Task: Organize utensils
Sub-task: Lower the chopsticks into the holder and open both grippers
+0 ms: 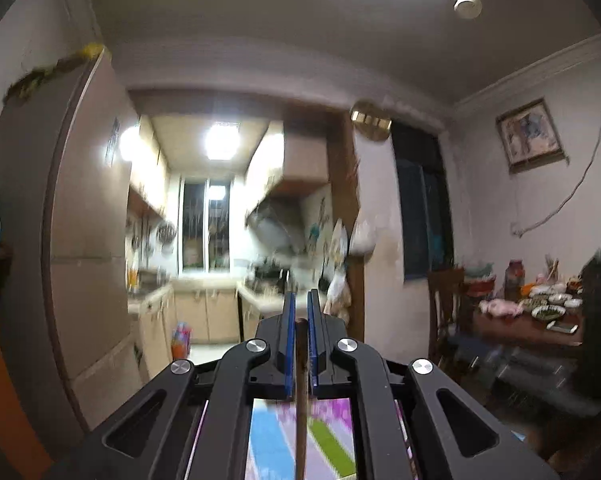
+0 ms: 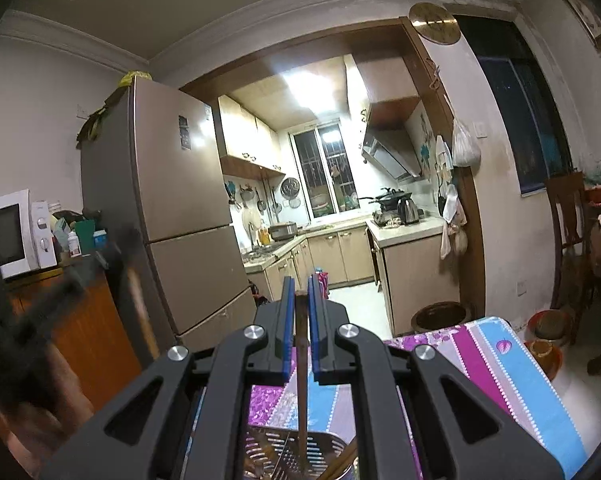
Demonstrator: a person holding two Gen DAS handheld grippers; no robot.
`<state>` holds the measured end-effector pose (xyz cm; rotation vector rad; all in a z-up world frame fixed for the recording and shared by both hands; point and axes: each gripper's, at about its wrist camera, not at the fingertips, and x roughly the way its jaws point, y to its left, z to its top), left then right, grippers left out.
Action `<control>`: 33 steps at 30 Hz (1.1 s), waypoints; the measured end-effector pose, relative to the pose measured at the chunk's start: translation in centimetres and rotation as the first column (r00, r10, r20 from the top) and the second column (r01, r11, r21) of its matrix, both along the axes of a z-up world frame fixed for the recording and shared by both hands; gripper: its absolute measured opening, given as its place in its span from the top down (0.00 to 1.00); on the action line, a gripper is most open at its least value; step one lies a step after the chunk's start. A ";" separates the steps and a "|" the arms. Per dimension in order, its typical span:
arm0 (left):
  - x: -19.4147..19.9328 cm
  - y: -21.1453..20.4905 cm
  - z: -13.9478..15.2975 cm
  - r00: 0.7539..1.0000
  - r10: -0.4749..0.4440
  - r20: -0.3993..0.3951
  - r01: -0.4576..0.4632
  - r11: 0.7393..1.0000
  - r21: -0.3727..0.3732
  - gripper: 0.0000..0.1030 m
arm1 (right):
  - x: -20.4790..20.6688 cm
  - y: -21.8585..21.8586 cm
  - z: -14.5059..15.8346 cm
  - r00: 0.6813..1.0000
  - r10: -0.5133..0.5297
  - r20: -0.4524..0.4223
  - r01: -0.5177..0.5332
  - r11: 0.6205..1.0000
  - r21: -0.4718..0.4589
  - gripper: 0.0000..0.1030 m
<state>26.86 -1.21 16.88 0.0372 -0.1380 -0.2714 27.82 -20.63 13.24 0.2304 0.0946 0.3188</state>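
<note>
My left gripper [image 1: 300, 300] is shut on a brown wooden chopstick [image 1: 301, 400] that hangs down between its blue pads over the striped tablecloth [image 1: 272, 440]. My right gripper [image 2: 300, 286] is shut on another brown chopstick [image 2: 302, 380], whose lower end reaches into a perforated metal utensil holder [image 2: 268, 452] directly below. Another wooden stick [image 2: 342, 462] leans inside the holder. The left gripper [image 2: 72, 280] shows as a dark blur at the left of the right wrist view, holding its chopstick [image 2: 138, 312] upright.
The holder stands on a table with a purple, blue and white striped cloth [image 2: 512, 376]. A fridge [image 2: 172, 208] and a microwave [image 2: 12, 232] on an orange cabinet stand left. A dining table with dishes [image 1: 540, 312] and a chair [image 2: 568, 232] are right. Pots [image 2: 548, 328] sit on the floor.
</note>
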 end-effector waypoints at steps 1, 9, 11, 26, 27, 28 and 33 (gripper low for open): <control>-0.4 0.0 0.8 1.000 -0.004 0.026 0.005 1.000 -0.006 0.93 | 0.0 -0.2 0.3 1.000 0.003 0.007 -0.003 1.000 0.009 0.95; 2.0 -0.7 -0.7 1.000 -0.003 0.026 0.004 0.999 -0.041 0.93 | 1.2 -0.4 -0.6 0.999 0.008 -0.037 -0.006 0.999 0.048 0.95; 3.1 -1.1 -2.8 1.000 0.009 -0.004 -0.009 1.000 -0.016 0.93 | 1.3 -0.4 -1.1 0.999 0.013 -0.047 -0.010 0.998 0.066 0.95; 4.9 2.3 -10.2 0.976 0.058 -0.212 -0.061 0.998 -0.010 0.93 | 0.4 -0.5 -3.9 0.995 -0.036 -0.090 0.037 0.999 0.015 0.57; 4.5 2.9 -9.6 0.976 0.064 -0.208 -0.069 0.998 -0.015 0.93 | -0.1 -1.1 -3.5 0.996 -0.047 -0.074 0.049 0.999 0.014 0.57; 4.0 3.2 -9.2 0.977 0.069 -0.201 -0.075 0.997 -0.021 0.92 | -0.7 -1.7 -3.1 0.996 -0.058 -0.061 0.059 0.998 0.010 0.57; -1.7 6.2 -5.3 0.981 0.145 -0.128 -0.153 0.987 -0.054 0.52 | -5.2 -5.0 -0.6 0.988 -0.151 0.024 0.152 0.988 -0.033 0.50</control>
